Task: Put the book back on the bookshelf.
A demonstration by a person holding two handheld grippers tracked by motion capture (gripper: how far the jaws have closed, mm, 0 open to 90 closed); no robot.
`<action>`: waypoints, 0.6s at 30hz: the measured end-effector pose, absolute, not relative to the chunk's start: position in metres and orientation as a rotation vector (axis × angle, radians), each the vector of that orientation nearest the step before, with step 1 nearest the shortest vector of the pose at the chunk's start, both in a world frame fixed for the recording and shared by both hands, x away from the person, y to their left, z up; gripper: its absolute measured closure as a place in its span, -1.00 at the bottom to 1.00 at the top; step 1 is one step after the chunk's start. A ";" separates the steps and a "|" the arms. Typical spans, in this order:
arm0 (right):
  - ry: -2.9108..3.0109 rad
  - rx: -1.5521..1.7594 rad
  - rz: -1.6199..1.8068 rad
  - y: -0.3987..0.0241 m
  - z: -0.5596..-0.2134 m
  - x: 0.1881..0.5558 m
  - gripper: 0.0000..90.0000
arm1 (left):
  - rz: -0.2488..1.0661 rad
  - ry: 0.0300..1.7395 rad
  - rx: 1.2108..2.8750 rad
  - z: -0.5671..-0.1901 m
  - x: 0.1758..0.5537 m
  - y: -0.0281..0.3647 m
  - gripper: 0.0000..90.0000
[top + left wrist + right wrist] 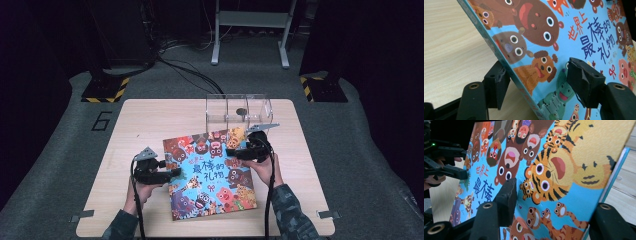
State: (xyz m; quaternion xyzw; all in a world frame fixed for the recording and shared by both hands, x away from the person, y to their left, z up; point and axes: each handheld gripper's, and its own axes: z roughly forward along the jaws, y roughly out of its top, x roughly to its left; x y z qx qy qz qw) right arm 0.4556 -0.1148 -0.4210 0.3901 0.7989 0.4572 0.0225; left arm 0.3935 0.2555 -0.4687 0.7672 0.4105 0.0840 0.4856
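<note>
A colourful picture book [210, 172] with cartoon animals and blue lettering lies on the wooden table [145, 120]. My left gripper [172, 172] is at the book's left edge. In the left gripper view the gripper [540, 81] straddles that edge of the book [536, 37], one jaw under the spine and one over the cover, with a wide gap between them. My right gripper [231, 152] is at the book's far right corner. In the right gripper view the gripper [559, 207] stands open around the book [549, 170], one jaw against the cover and one beyond the edge. The left gripper [451, 162] shows farther off.
A clear plastic box [239, 111] with compartments stands at the table's far edge, just behind the book, with a small dark round thing [241, 112] inside. Bare wood lies left and right of the book. Cables and stand legs are on the floor beyond.
</note>
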 end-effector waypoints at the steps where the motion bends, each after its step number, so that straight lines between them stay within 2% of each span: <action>1: 2.477 1.207 1.418 -0.115 -0.421 0.456 0.03 | 0.203 0.995 1.872 -0.468 0.393 0.256 -0.20; 18: 2.472 1.135 1.389 -0.105 -0.408 0.454 -0.02 | 0.288 0.964 1.873 -0.449 0.388 0.262 -0.12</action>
